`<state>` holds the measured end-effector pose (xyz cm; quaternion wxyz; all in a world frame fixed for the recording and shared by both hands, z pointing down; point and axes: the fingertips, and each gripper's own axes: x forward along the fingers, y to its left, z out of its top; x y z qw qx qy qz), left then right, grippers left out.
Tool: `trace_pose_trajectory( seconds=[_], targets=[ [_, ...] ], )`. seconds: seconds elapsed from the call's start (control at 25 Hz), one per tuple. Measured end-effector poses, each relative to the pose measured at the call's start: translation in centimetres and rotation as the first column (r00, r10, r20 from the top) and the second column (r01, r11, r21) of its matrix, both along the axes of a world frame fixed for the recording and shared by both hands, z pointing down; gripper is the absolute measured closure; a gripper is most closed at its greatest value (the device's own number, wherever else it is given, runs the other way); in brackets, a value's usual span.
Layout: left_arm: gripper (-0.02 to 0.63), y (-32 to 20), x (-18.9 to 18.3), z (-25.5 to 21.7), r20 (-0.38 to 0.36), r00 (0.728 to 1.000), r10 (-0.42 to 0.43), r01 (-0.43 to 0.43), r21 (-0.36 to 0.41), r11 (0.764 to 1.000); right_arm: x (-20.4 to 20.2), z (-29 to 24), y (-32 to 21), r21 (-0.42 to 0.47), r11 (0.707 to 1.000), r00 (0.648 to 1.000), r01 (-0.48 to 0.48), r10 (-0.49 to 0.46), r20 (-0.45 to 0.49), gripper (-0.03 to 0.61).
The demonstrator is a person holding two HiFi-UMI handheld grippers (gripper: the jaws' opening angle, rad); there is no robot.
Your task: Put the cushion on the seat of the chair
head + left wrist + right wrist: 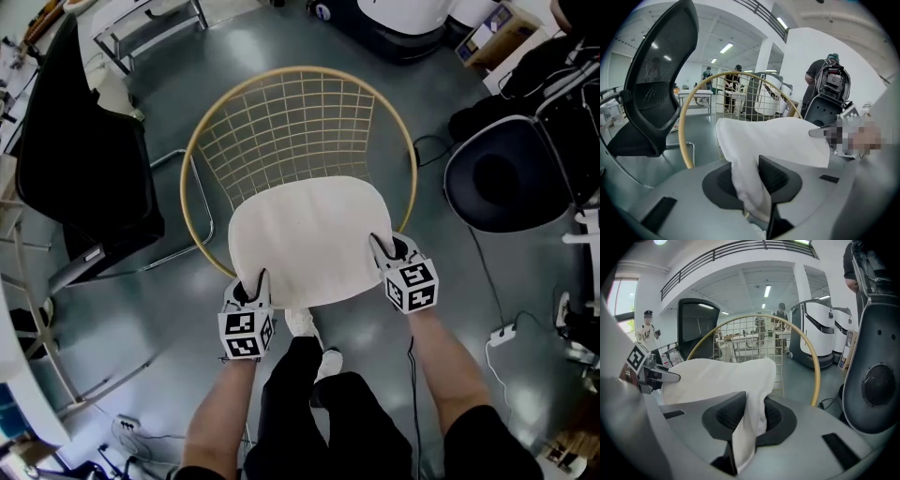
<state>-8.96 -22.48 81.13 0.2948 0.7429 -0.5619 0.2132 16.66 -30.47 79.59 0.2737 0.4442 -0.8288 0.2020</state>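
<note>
Cushion (305,239): cream, flat, rounded trapezoid; spread level over the front half of the Chair, near corners bunched.
Chair (291,127): round wire-grid shell, tan hoop rim, upright.
Cushion-to-seat contact: cannot tell.

Cushion (305,239): off-white cloth, matt, soft, lightly creased where it is pinched; chair (291,117): thin wire grid inside a round rod rim, pale cream coat, smooth with a faint sheen, apparently painted metal; floor (150,319): grey-green, smooth, glossy, reflective in patches; left gripper (750,174) and right gripper (752,414): pale grey plastic shells, matt and smooth; pads (774,174): black, finely ribbed, dull; office chair (661,61): black open-mesh back, matt, dark plastic frame, bright metal tube base; shell chair (497,178): dark moulded shell, smooth, slightly glossy.
</note>
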Motion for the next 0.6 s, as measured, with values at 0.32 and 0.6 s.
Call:
trace_pose_trajectory(
  seconds=[0.32, 0.6],
  targets=[
    [0.511, -2.5, 0.7, 3.3, 0.023, 1.0, -0.01, 0.012, -0.057, 0.998, 0.4, 4.0, -2.6, -0.031, 0.999, 1.0, -0.015, 0.015, -0.019, 0.502],
    [0.495, -2.9, 0.9, 5.5, 0.052, 0.998, -0.023, 0.028, -0.106, 0.994, 0.5, 6.2, -3.3, -0.071, 0.997, 1.0, -0.016, 0.014, -0.027, 0.488]
  ],
)
